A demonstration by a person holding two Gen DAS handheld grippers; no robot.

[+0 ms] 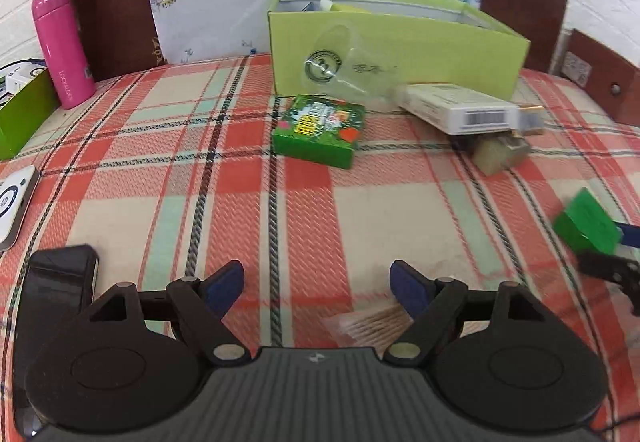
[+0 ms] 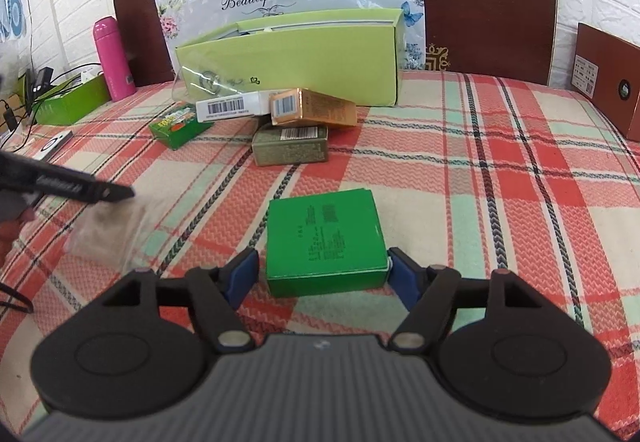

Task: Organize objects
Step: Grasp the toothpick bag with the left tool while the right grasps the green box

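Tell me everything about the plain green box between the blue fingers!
The green box is a flat, squarish carton that looks like cardboard, bright green with small dark printed text on its top. It looks closed. It sits flat between the blue fingers of the right hand-held gripper. The right finger seems to touch its corner; a small gap shows at the left one. The checked tablecloth lies beneath it; whether it rests there or is slightly lifted is unclear.
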